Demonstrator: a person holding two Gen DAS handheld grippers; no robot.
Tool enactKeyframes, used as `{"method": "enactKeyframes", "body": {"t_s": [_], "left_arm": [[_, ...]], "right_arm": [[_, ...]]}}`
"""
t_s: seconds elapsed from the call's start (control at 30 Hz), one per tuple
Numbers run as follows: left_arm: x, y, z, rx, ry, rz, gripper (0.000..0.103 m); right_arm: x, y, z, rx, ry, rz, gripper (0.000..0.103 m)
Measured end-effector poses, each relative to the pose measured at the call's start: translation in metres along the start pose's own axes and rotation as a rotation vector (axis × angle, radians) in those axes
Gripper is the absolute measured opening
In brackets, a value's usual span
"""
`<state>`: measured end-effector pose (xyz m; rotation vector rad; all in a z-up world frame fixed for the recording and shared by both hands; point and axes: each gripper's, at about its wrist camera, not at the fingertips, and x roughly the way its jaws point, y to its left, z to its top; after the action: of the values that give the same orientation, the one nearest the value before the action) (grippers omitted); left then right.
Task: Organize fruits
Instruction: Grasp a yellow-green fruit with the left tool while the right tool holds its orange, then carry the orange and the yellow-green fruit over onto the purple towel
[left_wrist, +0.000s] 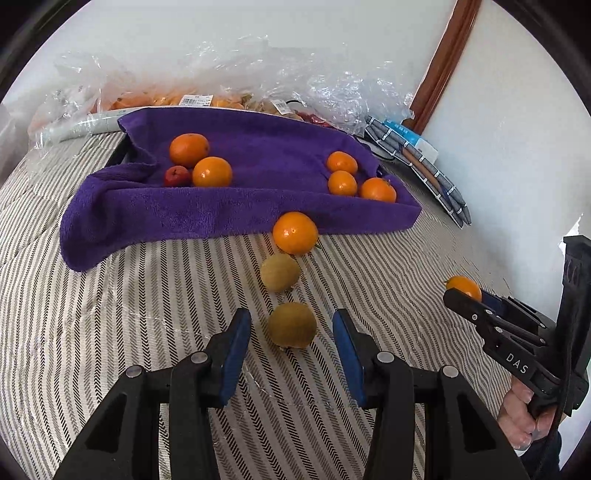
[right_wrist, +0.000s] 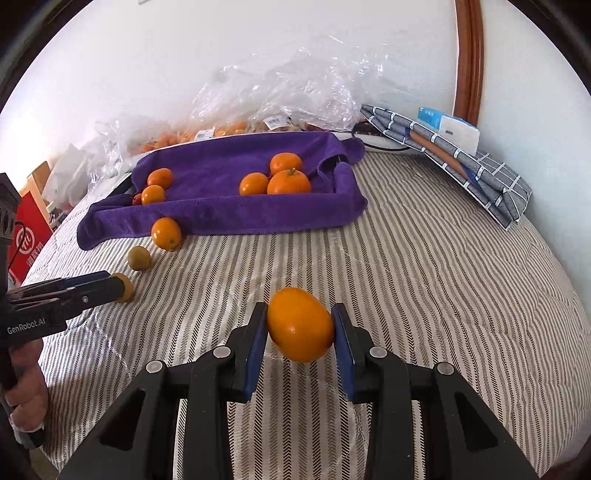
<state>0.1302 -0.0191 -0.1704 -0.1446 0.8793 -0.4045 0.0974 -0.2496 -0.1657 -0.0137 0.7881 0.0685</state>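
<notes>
Striped bedcover (right_wrist: 406, 295), purple towel (right_wrist: 221, 214) — perhaps white wall (right_wrist: 184, 55)

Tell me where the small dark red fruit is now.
In the left wrist view, the small dark red fruit lies on the purple towel, left side, touching two oranges.

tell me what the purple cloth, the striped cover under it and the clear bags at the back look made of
Purple cloth: looks like soft terry or microfibre towelling, matte, with a fuzzy pile and limp folds.
Striped cover: woven fabric, matte, with a fine herringbone weave in grey and white; possibly cotton, hard to say.
Clear bags: thin plastic film, glossy, crinkled, see-through with bright glints.
</notes>
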Motion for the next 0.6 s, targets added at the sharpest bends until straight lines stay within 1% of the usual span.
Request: {"method": "enactKeyframes", "body": {"t_s": [0.03,0.1,0.17,0.27,0.37,0.47,0.6], "left_arm": [[0.002,-0.002,0.000,0.009,0.005,0.002,0.041],[0.004,-0.006,0.000,0.025,0.012,0.020,0.033],[0.005,-0.007,-0.001,0.030,0.012,0.034,0.027],[0.004,-0.008,0.000,0.037,0.012,0.035,0.027],[0.001,-0.003,0.002,0.023,0.012,0.035,0.027],[-0.009,0.006,0.008,0.013,-0.022,0.047,0.027],[-0.019,0.025,0.025,-0.040,-0.064,0.081,0.027]], "right_arm": [[0.000,0.000,0.000,0.001,0.000,-0.001,0.035],[0.001,-0.002,-0.001,0.004,-0.003,0.000,0.035],[0.002,-0.003,-0.001,0.009,-0.002,0.000,0.035],[0.005,-0.005,0.000,0.020,0.004,0.003,0.035],[0.006,-0.005,0.003,0.026,0.003,0.008,0.035],[0.006,-0.003,0.008,0.022,-0.012,0.017,0.035],[0.008,0.001,0.023,0.018,-0.034,0.029,0.035]]}}
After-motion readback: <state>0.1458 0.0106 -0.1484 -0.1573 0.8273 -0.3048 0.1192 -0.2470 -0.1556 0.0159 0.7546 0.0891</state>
